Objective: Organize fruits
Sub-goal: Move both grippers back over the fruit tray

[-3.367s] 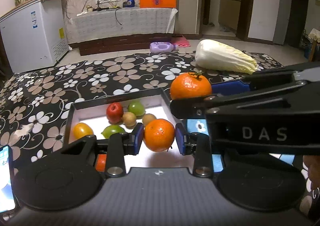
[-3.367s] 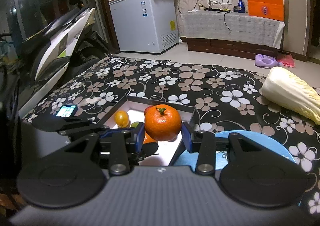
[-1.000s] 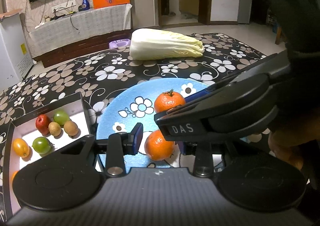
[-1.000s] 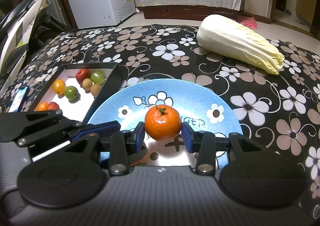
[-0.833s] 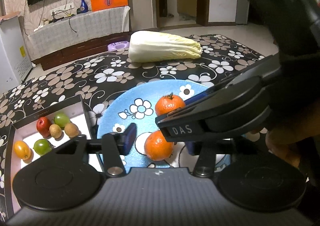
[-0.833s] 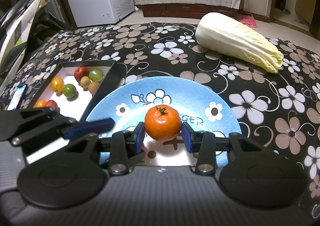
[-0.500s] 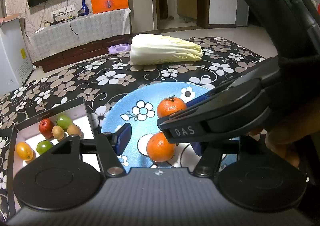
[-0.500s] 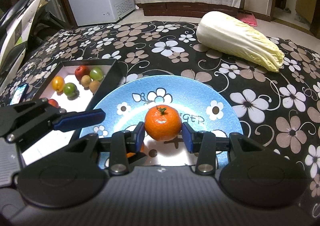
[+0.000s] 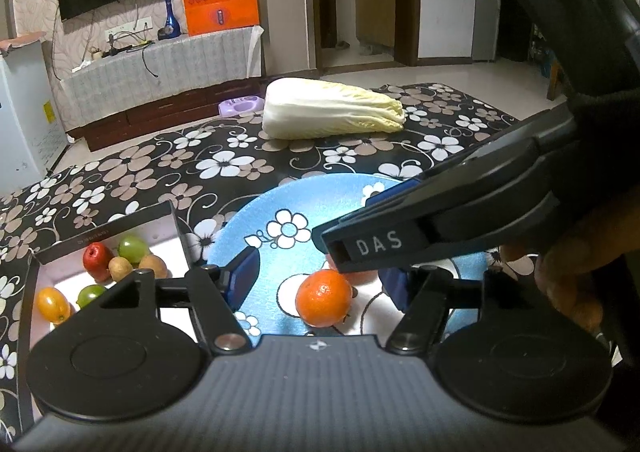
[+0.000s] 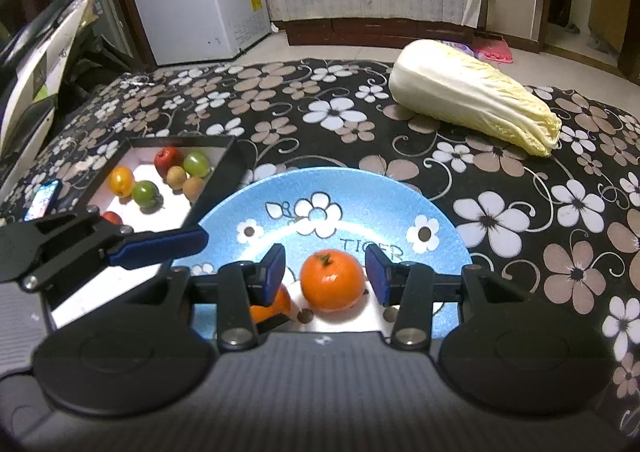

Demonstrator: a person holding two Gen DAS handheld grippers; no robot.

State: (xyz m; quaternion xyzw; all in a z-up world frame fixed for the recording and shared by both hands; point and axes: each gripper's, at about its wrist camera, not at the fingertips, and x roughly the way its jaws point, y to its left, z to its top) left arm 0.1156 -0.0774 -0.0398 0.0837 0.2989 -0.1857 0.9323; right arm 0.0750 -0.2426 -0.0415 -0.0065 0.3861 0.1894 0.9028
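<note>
Both oranges (image 10: 332,279) now sit on the blue plate (image 10: 360,200), both grippers (image 10: 325,272) have just opened, holding nothing, and a bump could roll one off the plate's edge.

Two oranges (image 10: 332,279) side by side on a plate (image 10: 360,196) (its near edge hidden), box (image 10: 224,168) of small fruits (image 10: 168,176) touching the plate's left, napa cabbage (image 10: 472,96) behind to the right, phone (image 10: 42,198) left of the box.
</note>
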